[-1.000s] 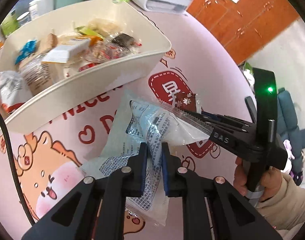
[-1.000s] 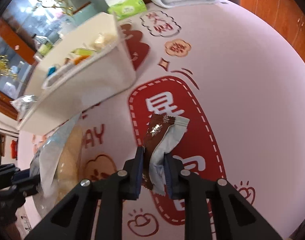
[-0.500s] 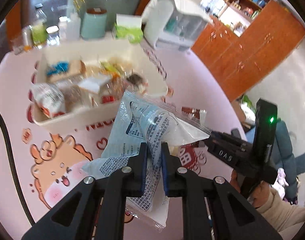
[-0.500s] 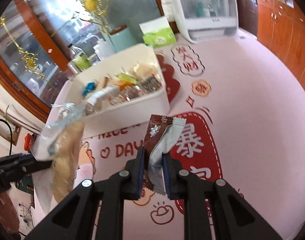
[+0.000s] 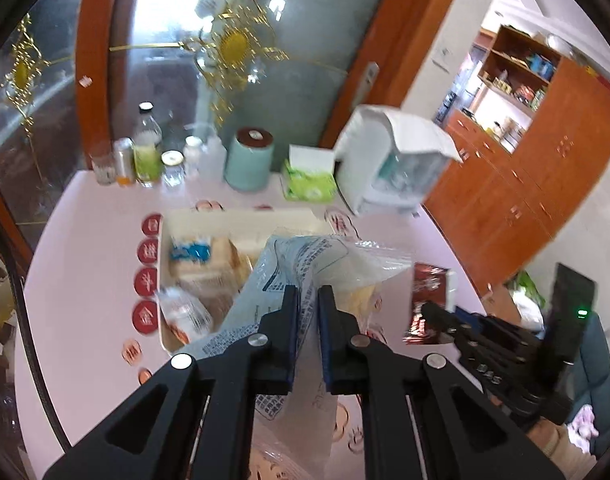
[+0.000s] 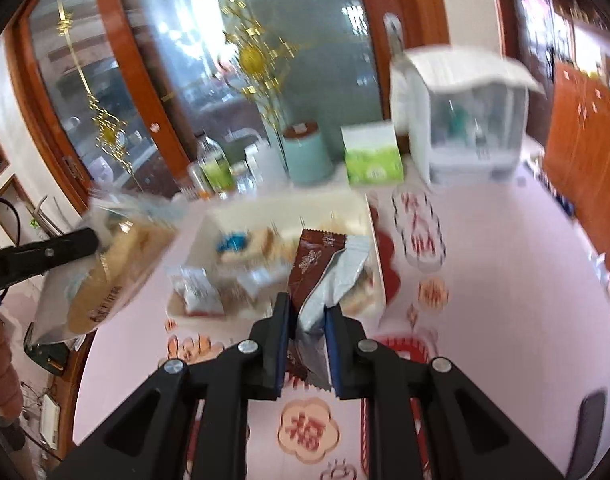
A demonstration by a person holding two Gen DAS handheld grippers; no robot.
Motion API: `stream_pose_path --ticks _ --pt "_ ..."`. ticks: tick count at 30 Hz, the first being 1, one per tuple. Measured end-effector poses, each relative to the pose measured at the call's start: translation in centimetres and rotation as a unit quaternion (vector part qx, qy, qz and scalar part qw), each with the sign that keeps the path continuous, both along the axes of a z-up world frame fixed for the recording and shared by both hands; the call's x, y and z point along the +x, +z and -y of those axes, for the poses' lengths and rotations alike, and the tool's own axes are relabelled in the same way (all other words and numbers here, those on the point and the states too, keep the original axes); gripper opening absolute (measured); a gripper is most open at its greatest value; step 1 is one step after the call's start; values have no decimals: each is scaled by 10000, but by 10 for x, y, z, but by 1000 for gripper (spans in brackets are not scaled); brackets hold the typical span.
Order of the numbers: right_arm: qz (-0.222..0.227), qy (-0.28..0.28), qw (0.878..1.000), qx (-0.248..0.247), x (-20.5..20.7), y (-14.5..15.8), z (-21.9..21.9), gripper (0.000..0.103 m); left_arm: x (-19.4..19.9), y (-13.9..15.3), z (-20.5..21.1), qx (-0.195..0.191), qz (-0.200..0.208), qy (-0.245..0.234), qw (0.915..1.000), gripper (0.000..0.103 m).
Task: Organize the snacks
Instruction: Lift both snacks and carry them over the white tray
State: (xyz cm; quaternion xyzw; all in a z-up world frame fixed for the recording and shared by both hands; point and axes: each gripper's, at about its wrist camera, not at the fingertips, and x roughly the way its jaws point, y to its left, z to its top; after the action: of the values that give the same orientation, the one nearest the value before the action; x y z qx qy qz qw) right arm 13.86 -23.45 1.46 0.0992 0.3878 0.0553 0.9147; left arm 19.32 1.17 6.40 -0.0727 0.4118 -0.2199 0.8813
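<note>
Brown-and-silver snack packet (image 6: 325, 276): pinched between the two fingers of the right hand-held gripper (image 6: 307, 340), held upright in the air in front of the cream bin (image 6: 369, 216); also seen from the left wrist view (image 5: 429, 300) off to the right of the bin.

Clear bread bag with blue print (image 5: 301, 268): clamped by its film in the left hand-held gripper (image 5: 306, 336), jaws closed on it; pale bread visible inside. From the right wrist view the bag (image 6: 105, 276) hangs in the air to the left of the bin, above the counter's edge.

Cream bin: rectangular, resting on the counter (image 5: 85, 248), holding several wrapped snacks, among them a blue-printed packet (image 5: 189, 250) and a white packet with red (image 5: 183, 314); details blurred.

Counter: pink cover with red printed medallions.

Rear of counter, along the glass door (image 5: 265, 60): mint canister with brown lid (image 5: 249, 160), green tissue box (image 5: 309, 180), white appliance with clear front (image 5: 393, 168), cluster of bottles and jars (image 5: 145, 156).

Right side: orange-brown wooden cabinets (image 5: 545, 152).
</note>
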Motion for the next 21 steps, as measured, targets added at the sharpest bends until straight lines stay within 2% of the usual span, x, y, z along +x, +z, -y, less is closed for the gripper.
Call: stream_pose_path --ticks 4,9,15,21 --pt "389 79 9989 -266 23 35 -6 17 22 13 0 -2 191 168 9997 6" --pt "439 119 9981 -413 56 49 -13 17 48 15 8 55 299 330 9990 4" --pt "249 194 9980 -543 87 35 -21 17 79 1 18 245 402 511 9976 2" --pt "-159 205 9972 -706 122 -1 -26 17 118 -32 29 449 184 672 9966 2"
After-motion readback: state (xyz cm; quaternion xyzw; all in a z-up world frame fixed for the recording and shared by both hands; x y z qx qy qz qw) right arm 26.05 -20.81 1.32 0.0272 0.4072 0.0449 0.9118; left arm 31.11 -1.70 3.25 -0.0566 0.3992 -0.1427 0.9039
